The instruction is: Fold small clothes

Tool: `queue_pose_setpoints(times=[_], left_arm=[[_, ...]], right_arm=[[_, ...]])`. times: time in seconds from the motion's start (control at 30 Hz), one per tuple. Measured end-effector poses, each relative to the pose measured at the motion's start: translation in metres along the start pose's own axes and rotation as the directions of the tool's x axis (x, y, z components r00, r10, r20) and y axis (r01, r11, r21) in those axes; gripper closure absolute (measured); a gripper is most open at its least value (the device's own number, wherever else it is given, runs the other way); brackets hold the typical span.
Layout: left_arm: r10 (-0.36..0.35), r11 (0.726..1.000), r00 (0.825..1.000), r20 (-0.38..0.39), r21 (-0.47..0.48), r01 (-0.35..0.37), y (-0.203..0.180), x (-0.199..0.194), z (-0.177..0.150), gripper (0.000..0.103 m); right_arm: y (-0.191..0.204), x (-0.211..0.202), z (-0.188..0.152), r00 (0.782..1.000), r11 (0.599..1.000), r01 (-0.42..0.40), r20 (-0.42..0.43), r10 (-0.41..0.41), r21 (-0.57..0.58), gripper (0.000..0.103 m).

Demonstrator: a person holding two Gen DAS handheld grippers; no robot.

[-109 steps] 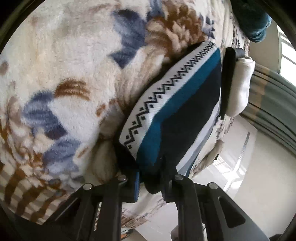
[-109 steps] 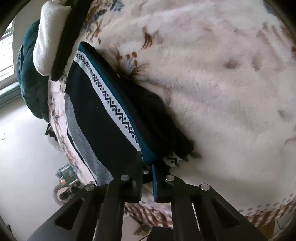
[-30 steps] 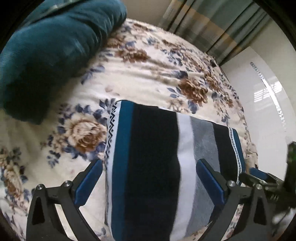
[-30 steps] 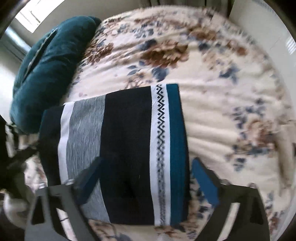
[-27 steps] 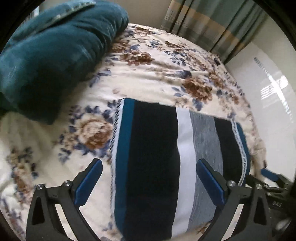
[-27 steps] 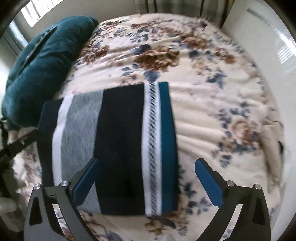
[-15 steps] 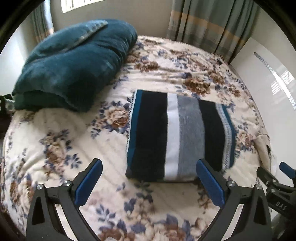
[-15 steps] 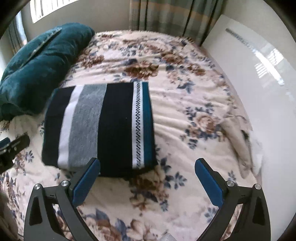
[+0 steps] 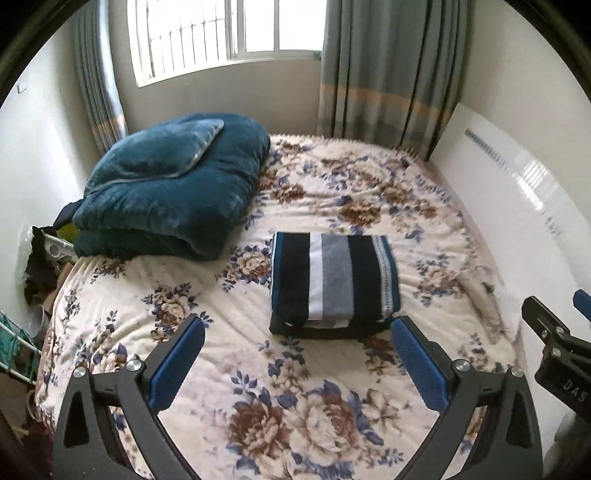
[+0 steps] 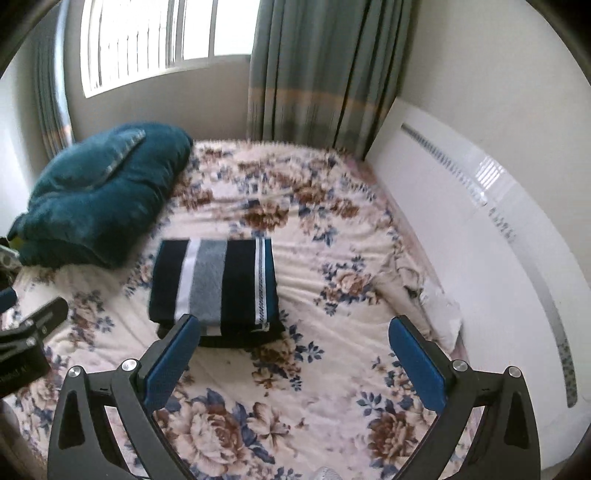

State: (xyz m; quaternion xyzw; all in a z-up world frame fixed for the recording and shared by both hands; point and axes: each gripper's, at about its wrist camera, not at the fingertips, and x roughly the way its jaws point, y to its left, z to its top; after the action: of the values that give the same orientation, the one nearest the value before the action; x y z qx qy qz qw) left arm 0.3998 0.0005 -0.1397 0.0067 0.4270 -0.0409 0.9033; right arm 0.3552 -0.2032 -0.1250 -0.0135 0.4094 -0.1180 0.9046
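A folded striped garment (image 9: 334, 280), black, white, grey and teal with a zigzag band, lies flat on the floral bedspread (image 9: 295, 413); it also shows in the right wrist view (image 10: 216, 284). My left gripper (image 9: 297, 363) is open and empty, held above the bed on the near side of the garment. My right gripper (image 10: 293, 360) is open and empty too, near and to the right of the garment. Each gripper shows at the edge of the other's view.
A folded teal blanket (image 9: 170, 184) lies at the bed's far left. A white panel (image 9: 517, 206) runs along the bed's right side. Curtains (image 9: 384, 70) and a window (image 9: 221, 33) are behind. Clutter (image 9: 37, 273) stands left of the bed.
Both grippers let go of the garment, opened, and pulled back and up from it. The garment now lies folded on the bed, smaller in both views.
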Motion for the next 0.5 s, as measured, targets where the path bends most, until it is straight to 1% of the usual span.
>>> queue_pose_setpoints(times=[0.13, 0.2, 0.23, 0.3, 0.37, 0.5], left_arm=[[0.013, 1.0, 0.999, 0.05, 0.004, -0.013, -0.004, -0.051, -0.006, 0.0], [0.002, 1.0, 0.998, 0.067, -0.003, -0.002, -0.004, -0.073, -0.009, 0.0], [0.009, 1.0, 0.997, 0.073, -0.002, -0.008, -0.004, -0.08, -0.011, 0.0], [0.003, 1.0, 0.996, 0.089, -0.002, -0.003, -0.005, -0.101, -0.015, 0.0], [0.015, 1.0, 0.994, 0.106, 0.004, -0.016, -0.005, -0.115, -0.019, 0.0], [0.013, 1.0, 0.993, 0.115, -0.002, -0.013, -0.007, -0.138, -0.028, 0.0]], right_arm=[[-0.007, -0.067, -0.001, 0.998, 1.0, -0.009, 0.066, 0.009, -0.001, 0.0], [-0.01, -0.094, -0.003, 0.996, 1.0, -0.019, 0.088, 0.019, 0.003, 0.0], [-0.011, -0.107, -0.004, 0.995, 1.0, -0.022, 0.098, 0.021, 0.003, 0.0], [-0.012, -0.129, -0.006, 0.993, 1.0, -0.031, 0.114, 0.031, 0.001, 0.0], [-0.012, -0.151, -0.01, 0.99, 0.999, -0.037, 0.136, 0.036, -0.001, 0.0], [-0.015, -0.187, -0.019, 0.985, 0.999, -0.055, 0.165, 0.054, -0.002, 0.0]])
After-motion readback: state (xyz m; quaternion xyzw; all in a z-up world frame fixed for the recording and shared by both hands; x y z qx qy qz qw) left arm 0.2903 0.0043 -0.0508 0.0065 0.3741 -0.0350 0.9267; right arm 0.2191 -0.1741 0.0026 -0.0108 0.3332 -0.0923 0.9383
